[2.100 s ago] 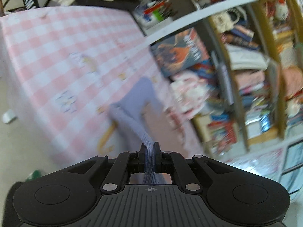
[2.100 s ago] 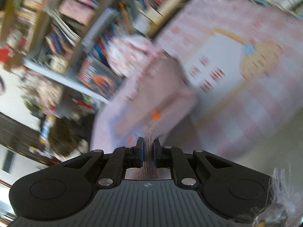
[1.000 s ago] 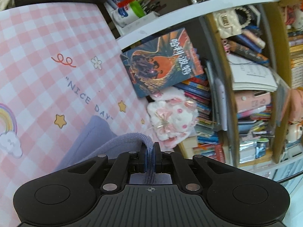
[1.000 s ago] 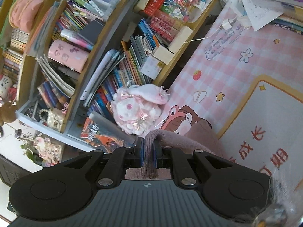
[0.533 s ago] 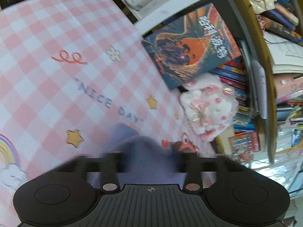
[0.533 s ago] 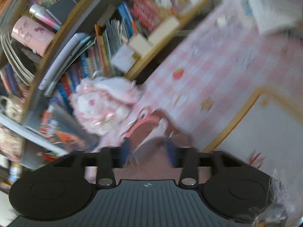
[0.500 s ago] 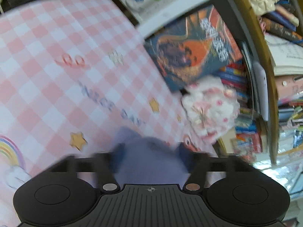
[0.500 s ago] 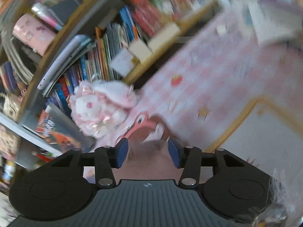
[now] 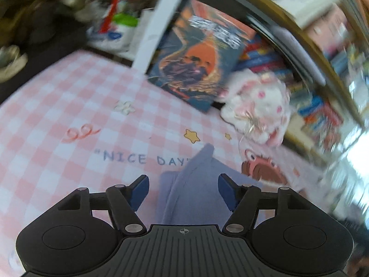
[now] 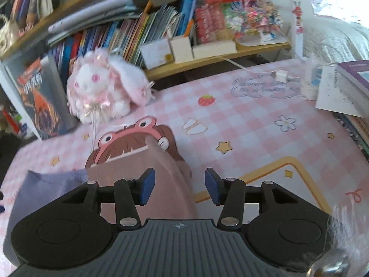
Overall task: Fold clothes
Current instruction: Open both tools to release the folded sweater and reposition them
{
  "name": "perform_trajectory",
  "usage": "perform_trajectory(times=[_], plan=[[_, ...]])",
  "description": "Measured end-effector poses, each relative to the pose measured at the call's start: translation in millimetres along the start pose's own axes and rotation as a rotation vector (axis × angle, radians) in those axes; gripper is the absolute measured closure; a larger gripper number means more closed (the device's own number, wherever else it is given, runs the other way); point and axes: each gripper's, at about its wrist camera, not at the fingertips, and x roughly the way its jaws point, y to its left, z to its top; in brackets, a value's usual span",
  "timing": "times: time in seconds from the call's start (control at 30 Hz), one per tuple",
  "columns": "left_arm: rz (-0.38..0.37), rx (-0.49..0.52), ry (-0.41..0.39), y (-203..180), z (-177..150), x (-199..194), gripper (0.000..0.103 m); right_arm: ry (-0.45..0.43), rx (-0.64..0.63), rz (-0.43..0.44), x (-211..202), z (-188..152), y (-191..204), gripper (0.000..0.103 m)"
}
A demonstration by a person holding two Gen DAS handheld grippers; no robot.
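Note:
A knit garment lies on the pink checked table cover. Its lavender part [image 9: 193, 194] shows in the left wrist view, with a raised fold pointing away between the open jaws. My left gripper [image 9: 183, 190] is open and empty just above it. In the right wrist view the dusty pink part [image 10: 166, 184] lies between the open jaws, and the lavender part [image 10: 46, 184] lies to its left. My right gripper [image 10: 177, 185] is open and empty over the pink cloth. The near part of the garment is hidden under both grippers.
A pink plush rabbit [image 10: 103, 90] sits at the table's back edge, also in the left wrist view [image 9: 258, 106]. A book [image 9: 200, 53] leans beside it. Full bookshelves [image 10: 161, 30] stand behind. Stacked books and papers [image 10: 346, 87] and a white charger [image 10: 281, 75] lie at right.
Both grippers held the garment's edge shut, carried it across the table, then opened and let go. The cloth now lies on the table and both grippers have drawn back a little.

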Motion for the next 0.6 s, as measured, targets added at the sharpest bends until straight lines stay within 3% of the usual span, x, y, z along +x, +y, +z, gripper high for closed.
perform_trajectory(times=[0.07, 0.1, 0.13, 0.2, 0.27, 0.33, 0.4, 0.5, 0.6], plan=[[0.021, 0.052, 0.013, -7.9, -2.3, 10.2, 0.043, 0.012, -0.020, -0.005, 9.2, -2.1, 3.4, 0.061], [0.033, 0.072, 0.027, -10.6, -3.7, 16.2, 0.052, 0.023, -0.023, -0.015, 14.2, -2.9, 3.4, 0.066], [0.046, 0.088, 0.049, -12.1, -5.3, 22.6, 0.075, 0.034, -0.026, -0.025, 19.2, -3.7, 3.4, 0.069], [0.067, 0.091, 0.088, -12.8, -6.5, 31.9, 0.098, 0.049, -0.026, -0.050, 30.7, -6.8, 0.2, 0.096], [0.051, 0.012, 0.061, -6.9, -3.9, 24.4, 0.099, 0.049, -0.005, -0.047, 34.0, -7.7, -2.4, 0.098], [-0.002, -0.093, -0.007, 2.4, -0.3, 5.2, 0.099, -0.006, 0.075, -0.006, 17.7, -3.9, -8.5, 0.099], [0.008, -0.117, 0.004, 9.4, -0.7, 7.0, 0.099, -0.052, 0.176, 0.030, -0.3, -0.7, -17.7, 0.099], [0.053, -0.107, 0.087, 15.1, -7.3, 32.5, 0.099, 0.020, 0.158, -0.015, 18.6, -4.5, -21.7, 0.099], [0.068, -0.103, 0.088, 17.5, -13.5, 36.7, 0.092, 0.073, 0.107, -0.053, 41.2, -15.7, -23.3, 0.099]])
